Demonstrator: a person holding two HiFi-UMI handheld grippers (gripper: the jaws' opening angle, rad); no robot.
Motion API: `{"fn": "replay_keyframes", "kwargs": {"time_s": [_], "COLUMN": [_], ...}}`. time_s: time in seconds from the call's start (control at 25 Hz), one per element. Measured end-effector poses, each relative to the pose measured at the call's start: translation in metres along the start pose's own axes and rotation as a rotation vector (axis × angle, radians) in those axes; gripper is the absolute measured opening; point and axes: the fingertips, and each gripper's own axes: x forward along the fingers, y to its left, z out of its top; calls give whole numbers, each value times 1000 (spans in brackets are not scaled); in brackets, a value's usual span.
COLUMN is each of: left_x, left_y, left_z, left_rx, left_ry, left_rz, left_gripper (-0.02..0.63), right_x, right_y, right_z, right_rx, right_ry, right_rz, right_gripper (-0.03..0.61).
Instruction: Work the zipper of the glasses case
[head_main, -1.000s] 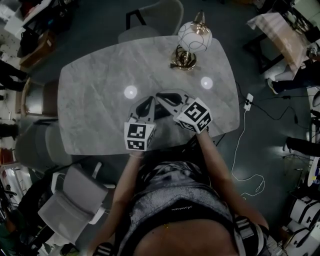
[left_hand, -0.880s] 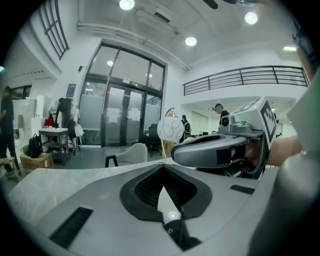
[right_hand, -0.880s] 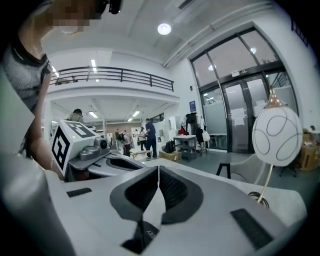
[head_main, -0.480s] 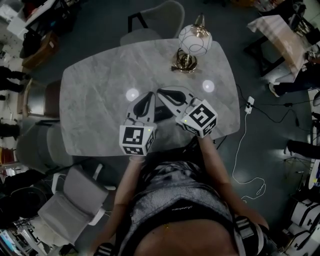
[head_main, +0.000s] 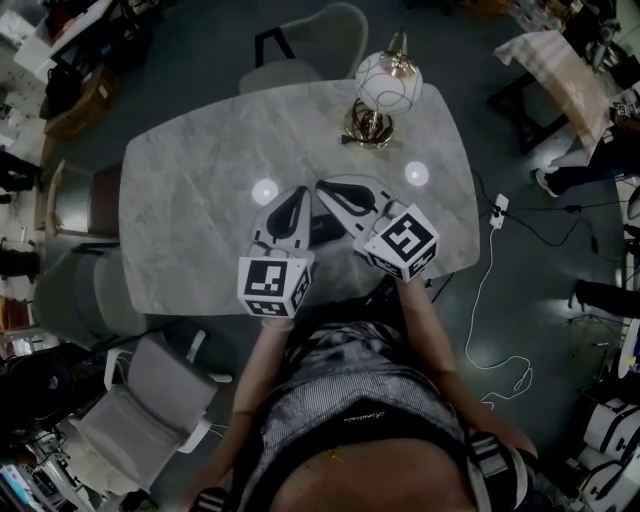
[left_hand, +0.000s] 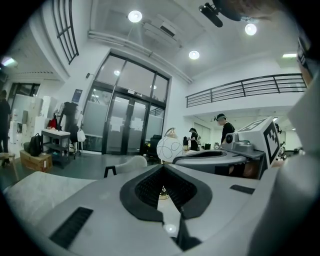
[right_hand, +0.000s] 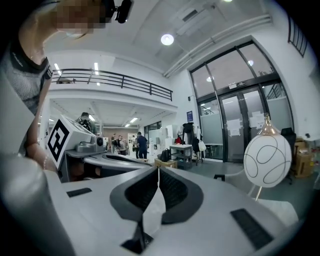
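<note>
Both my grippers are clenched on nothing. In the left gripper view the left gripper (left_hand: 163, 176) has its pads together with only the table top showing past them, and the right gripper view shows the same for the right gripper (right_hand: 158, 175).

From the head view, both hover over the table (head_main: 190, 200) on my side of the lamp (head_main: 385, 95). Their tips nearly meet, with the left gripper (head_main: 297, 196) just beside the right gripper (head_main: 325, 189). Both gripper cameras look out level across the room towards the lamp, not down.

I cannot make out the glasses case for sure. A dark shape (head_main: 322, 233) lies on the table under and between the grippers, nearer me than the lamp, and I take that to be it. No zipper pull is visible.

The risks as I judge them:
- With the case under the grippers, out of both gripper views, I could come down blind and miss the small pull.
- If one gripper does not pin the case, tugging the zipper would drag the whole case along the table.
- The tips are close enough to knock together when I open them.
- A long forward pull could carry a gripper on towards the lamp.
</note>
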Motion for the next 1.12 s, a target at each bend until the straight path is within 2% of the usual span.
{"fn": "replay_keyframes", "kwargs": {"time_s": [0.56, 0.84, 1.12], "left_x": [-1, 1, -1], "left_y": [-15, -17, -24], "left_z": [3, -2, -1], "left_rx": [4, -19, -7], "left_ry": [-2, 13, 18], "left_rz": [-24, -11, 1], "left_gripper": [6, 6, 6], "right_x": [-11, -13, -18], "right_y": [0, 0, 4], "right_z": [3, 3, 4], "right_rx": [26, 26, 18], "right_ry": [-15, -26, -24], "right_rz": [-8, 10, 21], "right_gripper": [63, 63, 63]}}
